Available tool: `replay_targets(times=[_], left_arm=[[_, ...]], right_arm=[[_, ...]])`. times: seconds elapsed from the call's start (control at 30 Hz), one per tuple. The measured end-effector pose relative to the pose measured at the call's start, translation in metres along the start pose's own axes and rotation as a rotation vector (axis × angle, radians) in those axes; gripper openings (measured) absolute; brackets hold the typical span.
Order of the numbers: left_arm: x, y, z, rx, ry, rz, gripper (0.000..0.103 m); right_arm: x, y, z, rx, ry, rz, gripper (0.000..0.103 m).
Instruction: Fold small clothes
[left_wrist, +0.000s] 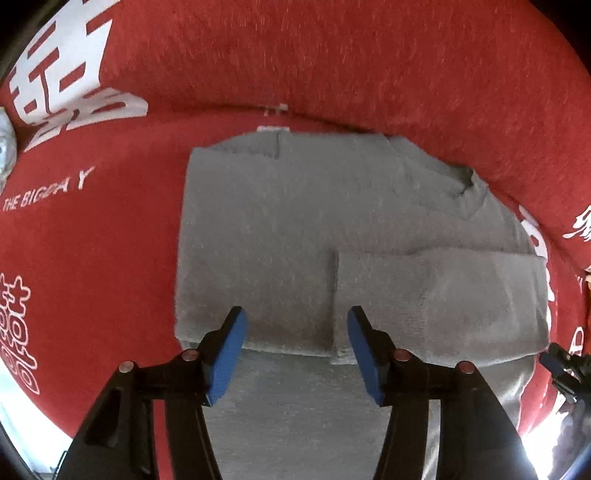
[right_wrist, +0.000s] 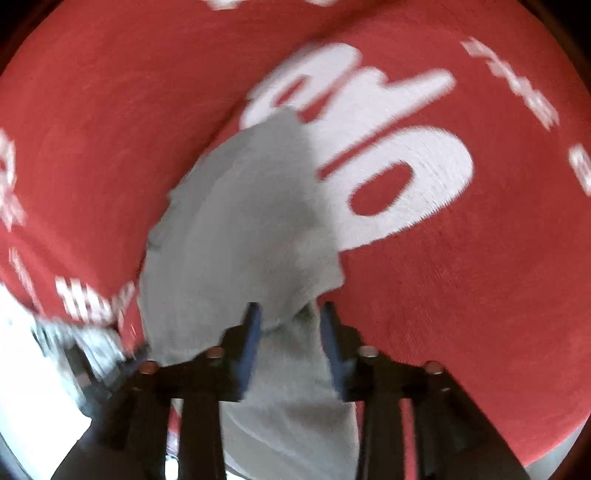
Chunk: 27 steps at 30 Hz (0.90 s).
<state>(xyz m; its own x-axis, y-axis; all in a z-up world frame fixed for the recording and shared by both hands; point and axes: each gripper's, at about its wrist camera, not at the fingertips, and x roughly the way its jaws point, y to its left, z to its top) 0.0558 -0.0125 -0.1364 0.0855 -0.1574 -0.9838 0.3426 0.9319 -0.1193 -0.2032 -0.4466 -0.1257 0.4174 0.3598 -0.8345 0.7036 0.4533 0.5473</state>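
Note:
A small grey garment (left_wrist: 280, 229) lies spread flat on a red cloth, with a folded flap (left_wrist: 443, 299) laid over its right part. My left gripper (left_wrist: 296, 318) hovers over the garment's near middle and points down. Its blue pads (left_wrist: 231, 347) stand wide apart with nothing between them, so it is open. In the blurred right wrist view, the grey garment (right_wrist: 236, 229) runs from the middle down under my right gripper (right_wrist: 291, 314). Its jaws stand apart with grey fabric lying in the gap, and the pads do not visibly pinch it.
A red cloth (left_wrist: 332, 66) with white printed characters and letters (left_wrist: 62, 74) covers the surface and rises in a fold behind the garment. A dark and blue piece of gear (left_wrist: 563, 367) shows at the right edge. Bright floor (right_wrist: 22, 369) lies past the cloth's near-left edge.

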Motion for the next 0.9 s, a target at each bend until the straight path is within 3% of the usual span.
replay_targets(times=[0.13,0.27,0.37,0.47,0.53,0.57,0.7,0.8,0.9], left_arm=[[-0.005,-0.014,0.006,0.039,-0.018,-0.013,0.057],[0.009,-0.04,0.007,0.069,-0.002,-0.027,0.057],[0.021,-0.051,0.006,0.065,0.017,-0.028,0.057],[0.029,-0.054,0.004,0.06,0.033,-0.017,0.057],[0.034,-0.053,0.003,0.058,0.041,-0.005,0.057],[0.036,-0.053,0.003,0.057,0.043,0.0,0.057],[0.038,-0.055,0.004,0.074,0.036,0.02,0.057],[0.041,-0.059,0.004,0.095,0.023,0.04,0.057],[0.039,-0.062,0.006,0.107,0.019,0.061,0.057]], right_arm=[[-0.022,0.007,0.014,-0.059,-0.091,-0.007,0.041],[-0.012,-0.017,0.059,0.071,-0.125,0.019,0.041],[0.006,-0.026,0.083,0.09,-0.114,0.008,0.041],[0.027,-0.028,0.097,0.104,-0.063,0.065,0.041],[0.037,-0.025,0.099,0.104,-0.023,0.085,0.033],[0.038,-0.017,0.099,0.061,-0.013,0.061,0.01],[0.027,0.031,0.093,-0.242,-0.08,-0.17,0.008],[0.041,0.034,0.098,-0.308,-0.06,-0.346,0.008],[0.037,0.025,0.101,-0.223,-0.066,-0.323,0.009]])
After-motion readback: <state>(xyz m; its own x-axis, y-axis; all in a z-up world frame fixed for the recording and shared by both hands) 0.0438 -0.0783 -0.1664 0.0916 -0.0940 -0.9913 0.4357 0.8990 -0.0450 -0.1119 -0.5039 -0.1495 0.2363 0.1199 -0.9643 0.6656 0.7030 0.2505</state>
